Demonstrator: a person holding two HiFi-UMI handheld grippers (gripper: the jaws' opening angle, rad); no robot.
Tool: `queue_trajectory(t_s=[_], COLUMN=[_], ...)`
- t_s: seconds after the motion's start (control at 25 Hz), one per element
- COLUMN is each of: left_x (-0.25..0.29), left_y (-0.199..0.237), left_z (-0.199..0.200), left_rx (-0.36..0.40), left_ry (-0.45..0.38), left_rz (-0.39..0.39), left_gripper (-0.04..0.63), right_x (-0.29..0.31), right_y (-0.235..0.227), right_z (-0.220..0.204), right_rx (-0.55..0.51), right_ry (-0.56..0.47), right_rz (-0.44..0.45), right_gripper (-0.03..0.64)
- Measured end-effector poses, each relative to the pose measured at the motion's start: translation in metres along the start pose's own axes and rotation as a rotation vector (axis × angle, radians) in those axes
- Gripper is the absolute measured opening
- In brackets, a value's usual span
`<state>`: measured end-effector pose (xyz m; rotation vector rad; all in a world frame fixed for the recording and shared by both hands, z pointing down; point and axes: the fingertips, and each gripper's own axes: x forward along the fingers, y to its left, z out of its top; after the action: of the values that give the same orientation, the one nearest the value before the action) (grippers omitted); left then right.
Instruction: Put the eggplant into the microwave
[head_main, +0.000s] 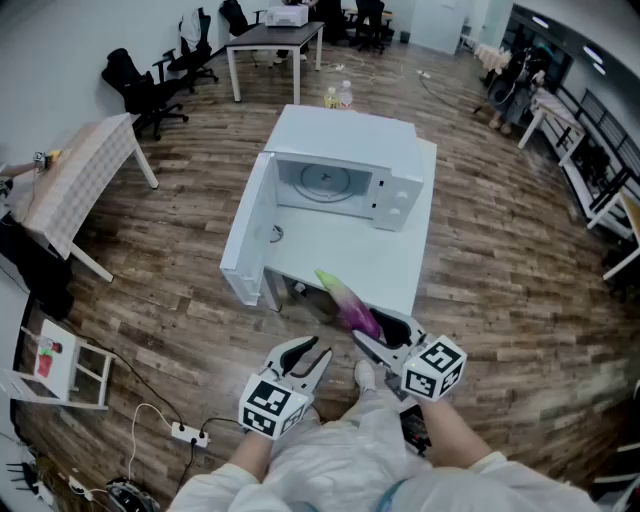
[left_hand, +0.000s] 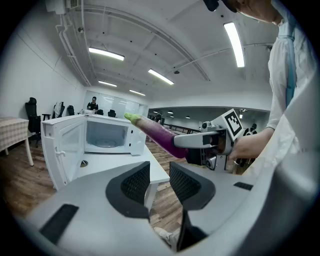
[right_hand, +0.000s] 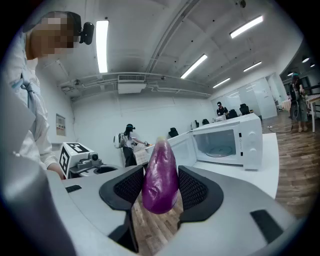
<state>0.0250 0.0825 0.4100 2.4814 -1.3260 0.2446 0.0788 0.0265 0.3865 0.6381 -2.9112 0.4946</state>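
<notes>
Grip confirmed at the nearest point: the grey two-jaw right gripper (right_hand: 161, 189), on the near side of the white box-shaped microwave (head_main: 345, 148) and well short of it, has both ribbed pads pressed against the blunt end of the long, glossy purple eggplant (right_hand: 160, 167) with a pale green stem tip. The eggplant is carried stem-first, its length roughly in line with the jaws and aimed toward the microwave. In my judgement this hold lets the narrow end lead through the opening while the gripper body need not enter. The eggplant is in the air over the near edge of the table, in front of the microwave and not yet at the cavity. The grey two-jaw left gripper (left_hand: 159, 182), beside the right one and a little further back from the microwave, has its jaws standing apart with nothing between them, only wooden plank floor (left_hand: 160, 206) showing through the gap. It appears held in reserve, since the door needs no opening. Next outward, the white rectangular table (head_main: 345, 262) carries the microwave at its far end, leaving bare surface in front of the cavity. The microwave's white door (head_main: 245, 235) is swung wide open to the left of the cavity, clear of the approach path, and the round glass turntable (head_main: 325, 180) inside looks bare. Step in hand, as judged: transport toward the cavity, with insertion and release outstanding. Beyond the microwave, black office chairs (head_main: 150, 85) and a dark-topped desk (head_main: 275, 35) stand well apart from it and play no part.
</notes>
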Motion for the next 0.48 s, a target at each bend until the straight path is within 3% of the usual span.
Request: queue_trajectory(t_s=[0.48], left_x=[0.008], left_y=[0.003], left_z=[0.005], left_rx=[0.001], left_ry=[-0.009], left_rz=[-0.010], left_gripper=[0.109], right_x=[0.001], right_y=[0.001], right_z=[0.014], right_rx=[-0.035], right_ry=[-0.038], right_rz=[0.009], right_gripper=[0.235])
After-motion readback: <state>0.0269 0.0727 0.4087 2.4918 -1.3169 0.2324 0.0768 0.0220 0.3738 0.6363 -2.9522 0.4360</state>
